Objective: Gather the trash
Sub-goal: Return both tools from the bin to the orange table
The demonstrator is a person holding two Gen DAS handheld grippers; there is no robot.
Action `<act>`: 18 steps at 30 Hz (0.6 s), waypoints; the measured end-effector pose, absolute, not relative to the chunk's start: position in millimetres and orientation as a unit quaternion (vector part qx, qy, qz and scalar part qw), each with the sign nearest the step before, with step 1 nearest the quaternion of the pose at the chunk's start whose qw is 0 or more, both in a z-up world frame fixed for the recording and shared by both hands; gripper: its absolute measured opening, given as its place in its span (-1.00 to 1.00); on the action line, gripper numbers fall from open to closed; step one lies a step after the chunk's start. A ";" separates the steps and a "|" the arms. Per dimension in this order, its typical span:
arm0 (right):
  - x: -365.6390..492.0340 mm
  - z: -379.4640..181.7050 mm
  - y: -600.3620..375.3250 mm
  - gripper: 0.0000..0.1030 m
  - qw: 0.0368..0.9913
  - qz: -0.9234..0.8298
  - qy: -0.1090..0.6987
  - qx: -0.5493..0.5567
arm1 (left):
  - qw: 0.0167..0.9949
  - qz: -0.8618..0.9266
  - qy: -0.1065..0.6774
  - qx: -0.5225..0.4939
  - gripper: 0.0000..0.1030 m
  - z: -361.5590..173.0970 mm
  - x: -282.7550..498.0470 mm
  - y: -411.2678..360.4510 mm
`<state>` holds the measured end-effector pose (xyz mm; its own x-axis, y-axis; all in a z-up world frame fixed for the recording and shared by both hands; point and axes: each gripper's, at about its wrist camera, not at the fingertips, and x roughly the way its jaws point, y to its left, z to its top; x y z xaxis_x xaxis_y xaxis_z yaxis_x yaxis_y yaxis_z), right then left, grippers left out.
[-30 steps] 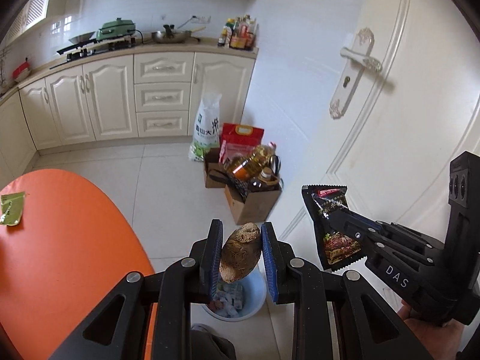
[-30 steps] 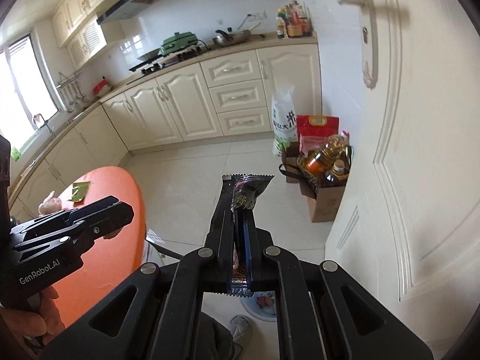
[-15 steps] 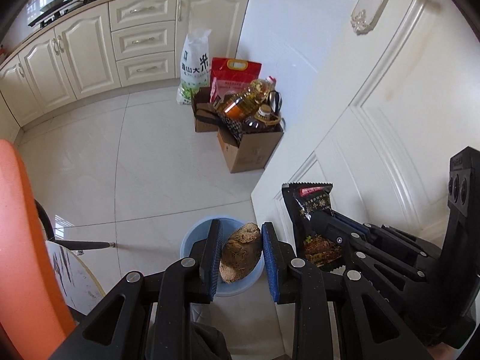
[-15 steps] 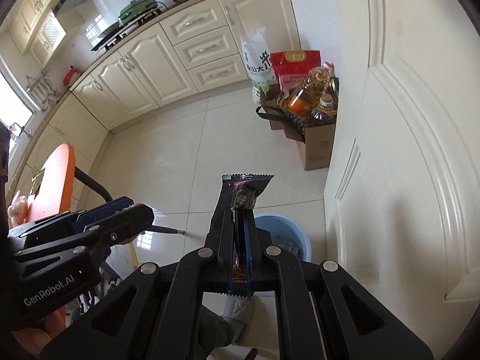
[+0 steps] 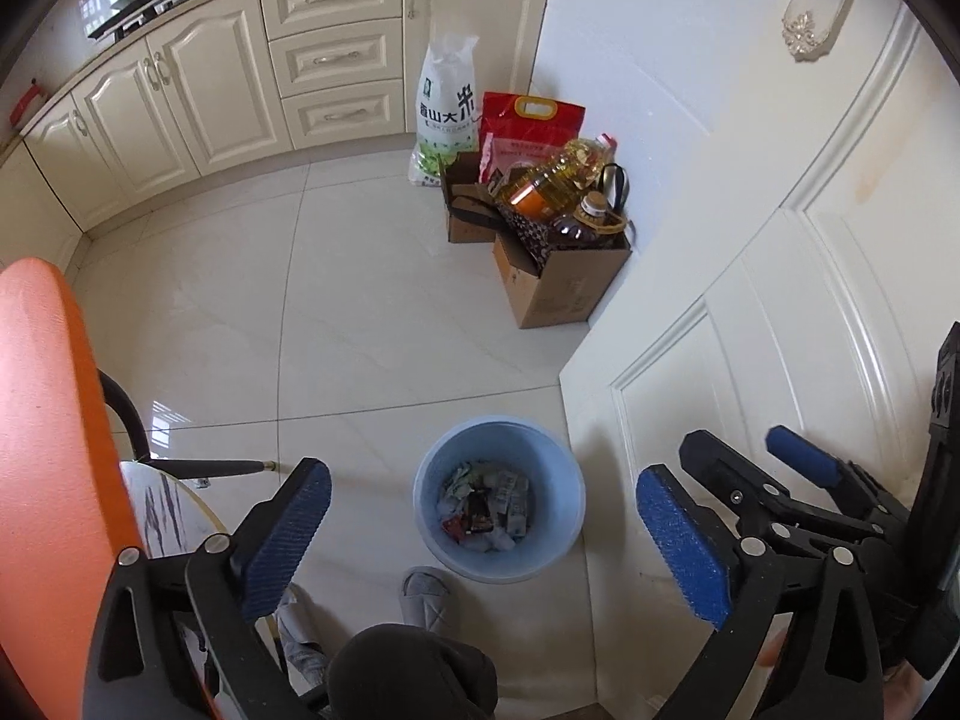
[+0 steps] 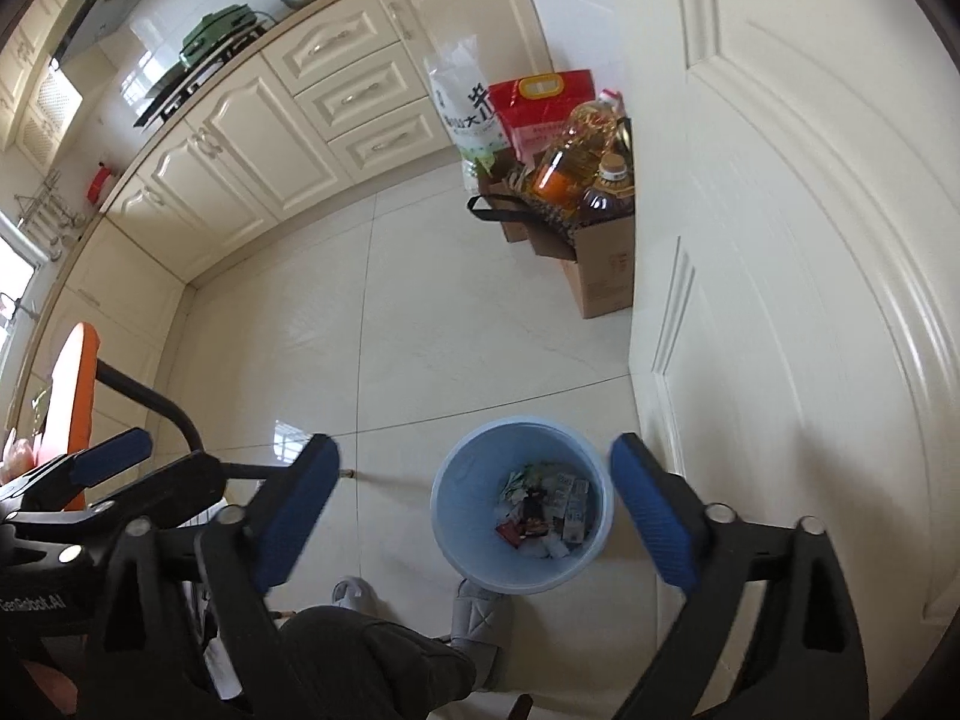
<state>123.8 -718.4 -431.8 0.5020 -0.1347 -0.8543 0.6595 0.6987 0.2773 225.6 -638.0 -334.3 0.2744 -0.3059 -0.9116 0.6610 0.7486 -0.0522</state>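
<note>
Both loads have gone since the earlier frames: the brown lump that sat between the left gripper's [image 5: 483,531] pads and the dark snack wrapper pinched by the right gripper [image 6: 474,504] are no longer held, and both sets of jaws have just been opening, now spread wide with nothing between them. Trash [image 5: 485,505] lies as a heap of wrappers in the bottom of the blue bin [image 5: 558,531], which stands on the white tile floor [image 5: 372,324] at lower centre of both views, framed between each gripper's blue pads. A grey slipper [image 5: 425,594] is just below the bin. To the right rises a white door [image 5: 810,276]; at the left edge is an orange table [image 5: 42,450]. Higher in frame, well apart from the bin, a cardboard box [image 5: 561,288] holds oil bottles [image 5: 549,186], with rice bags [image 5: 447,108] beside cream cabinets [image 5: 198,78].
</note>
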 end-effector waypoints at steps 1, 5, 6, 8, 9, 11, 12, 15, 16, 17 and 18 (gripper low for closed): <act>121.5 -428.8 -718.8 1.00 0.811 -0.254 0.434 0.301 | 0.786 -0.305 0.507 0.181 0.97 -328.5 219.4 -638.1; 117.8 -415.7 -713.8 1.00 0.813 -0.256 0.432 0.295 | 0.807 -0.312 0.467 0.186 0.98 -311.5 186.8 -621.7; 117.6 -409.7 -710.8 1.00 0.816 -0.254 0.430 0.293 | 0.812 -0.313 0.457 0.184 0.98 -304.2 178.8 -616.0; 116.9 -395.9 -704.1 1.00 0.822 -0.254 0.422 0.286 | 0.822 -0.316 0.440 0.175 0.98 -289.3 163.4 -596.5; 116.4 -386.9 -700.1 1.00 0.826 -0.251 0.416 0.284 | 0.827 -0.316 0.433 0.169 0.98 -281.7 156.7 -587.8; 115.8 -369.0 -692.2 1.00 0.835 -0.249 0.403 0.278 | 0.836 -0.318 0.420 0.155 0.98 -269.1 145.8 -569.7; 115.6 -358.9 -686.6 1.00 0.840 -0.249 0.397 0.273 | 0.841 -0.317 0.413 0.148 0.98 -260.6 139.6 -557.9; 117.4 -329.1 -669.6 1.00 0.855 -0.240 0.379 0.259 | 0.855 -0.318 0.389 0.128 0.98 -236.5 123.8 -518.4; 118.4 -317.3 -661.6 1.00 0.862 -0.238 0.371 0.251 | 0.860 -0.316 0.381 0.125 0.98 -231.5 120.4 -506.4; 120.0 -307.5 -654.8 1.00 0.867 -0.235 0.366 0.245 | 0.865 -0.313 0.373 0.122 0.98 -225.7 116.1 -494.4; 121.4 -299.2 -647.6 1.00 0.871 -0.232 0.361 0.239 | 0.870 -0.310 0.366 0.117 0.98 -220.2 112.4 -481.9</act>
